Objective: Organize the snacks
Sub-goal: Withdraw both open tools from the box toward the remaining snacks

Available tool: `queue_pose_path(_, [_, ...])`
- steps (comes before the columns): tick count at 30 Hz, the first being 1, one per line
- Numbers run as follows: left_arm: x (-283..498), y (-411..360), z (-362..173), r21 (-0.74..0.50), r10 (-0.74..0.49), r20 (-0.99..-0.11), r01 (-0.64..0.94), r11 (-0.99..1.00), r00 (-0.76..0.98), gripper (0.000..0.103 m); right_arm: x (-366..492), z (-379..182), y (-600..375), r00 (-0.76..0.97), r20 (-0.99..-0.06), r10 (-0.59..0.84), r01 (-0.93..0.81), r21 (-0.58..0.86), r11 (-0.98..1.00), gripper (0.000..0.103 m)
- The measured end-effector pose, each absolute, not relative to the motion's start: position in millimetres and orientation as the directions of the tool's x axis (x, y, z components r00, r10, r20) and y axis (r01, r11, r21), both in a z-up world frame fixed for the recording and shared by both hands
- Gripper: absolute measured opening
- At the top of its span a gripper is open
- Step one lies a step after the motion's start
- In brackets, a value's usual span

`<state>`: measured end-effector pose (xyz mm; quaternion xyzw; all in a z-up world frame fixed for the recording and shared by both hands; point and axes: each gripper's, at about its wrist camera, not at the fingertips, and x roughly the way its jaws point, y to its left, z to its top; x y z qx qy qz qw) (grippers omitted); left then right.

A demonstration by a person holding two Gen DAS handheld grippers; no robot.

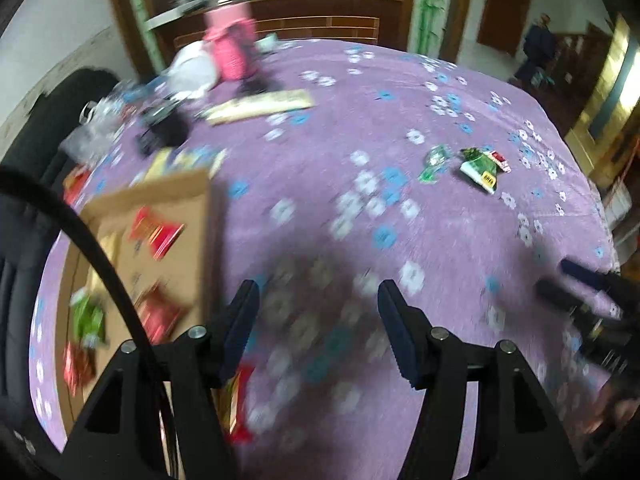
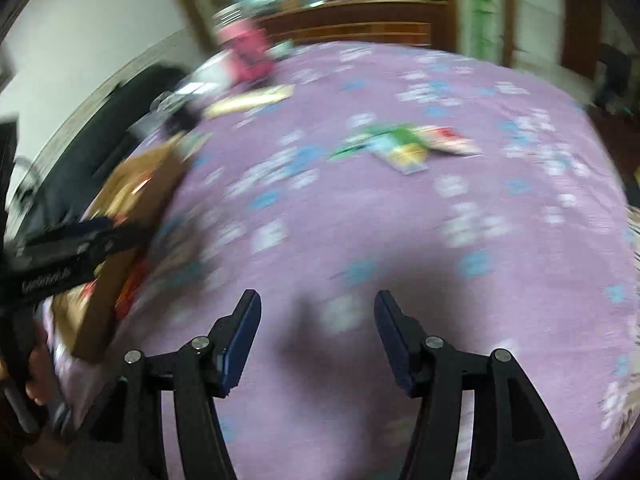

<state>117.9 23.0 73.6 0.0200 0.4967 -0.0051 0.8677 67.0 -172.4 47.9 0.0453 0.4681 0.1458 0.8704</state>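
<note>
A shallow cardboard box (image 1: 172, 200) lies at the left on the purple flowered tablecloth (image 1: 320, 128), with several red and green snack packets (image 1: 156, 232) inside. It also shows in the right wrist view (image 2: 132, 176). Three loose snack packets lie far right on the cloth: a small green one (image 1: 434, 162), a larger green one (image 1: 480, 168) and a red one (image 1: 500, 160); they blur together in the right wrist view (image 2: 404, 144). A red packet (image 1: 236, 404) lies under my left gripper (image 1: 318, 300), which is open and empty. My right gripper (image 2: 318, 308) is open and empty over bare cloth.
A pink bag (image 1: 234, 46), a white bag (image 1: 192, 72), a flat yellowish box (image 1: 260, 106) and dark clutter (image 1: 164, 128) sit at the table's far left. A dark chair (image 1: 64, 112) stands left. The other gripper (image 1: 580, 300) shows at the right edge.
</note>
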Motion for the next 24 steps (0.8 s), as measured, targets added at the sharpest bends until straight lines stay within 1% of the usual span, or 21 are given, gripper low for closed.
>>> queue_pose_path(6, [181.1, -10.1, 59.1, 0.113, 0.048, -0.866, 0.101, 0.988, 0.497, 0.063, 125.9, 52.6, -220.7, 0.593, -0.771, 0.231, -0.124, 0.196, 0.973, 0.063])
queue_pose_path(8, [198.6, -12.9, 55.0, 0.095, 0.033, -0.875, 0.104, 0.990, 0.484, 0.063, 146.9, 48.8, -229.0, 0.604, -0.774, 0.193, -0.098, 0.168, 0.981, 0.063])
queue_pose_path(11, [220.3, -12.6, 50.6, 0.057, 0.009, -0.888, 0.089, 0.994, 0.460, 0.063, 177.2, 39.5, -232.4, 0.588, -0.789, 0.176, -0.106, 0.141, 0.984, 0.063])
queue_pose_path(15, [243.1, -19.6, 46.7, 0.069, 0.024, -0.892, 0.084, 0.994, 0.451, 0.063, 212.8, 32.7, -235.8, 0.567, -0.797, 0.211, -0.089, 0.195, 0.977, 0.063])
queue_pose_path(17, [255.7, -24.8, 44.6, 0.084, 0.037, -0.894, 0.085, 0.993, 0.447, 0.063, 229.0, 28.3, -236.3, 0.563, -0.801, 0.205, -0.066, 0.203, 0.977, 0.063])
queue_pose_path(20, [275.0, -26.8, 40.8, 0.063, 0.028, -0.905, 0.069, 0.996, 0.425, 0.063, 248.6, 16.6, -229.9, 0.513, -0.841, 0.173, -0.062, 0.164, 0.984, 0.063])
queue_pose_path(24, [297.6, -28.6, 37.8, 0.009, -0.008, -0.913, 0.041, 0.999, 0.407, 0.063, 251.9, 8.7, -224.3, 0.463, -0.876, 0.139, -0.118, 0.095, 0.989, 0.063])
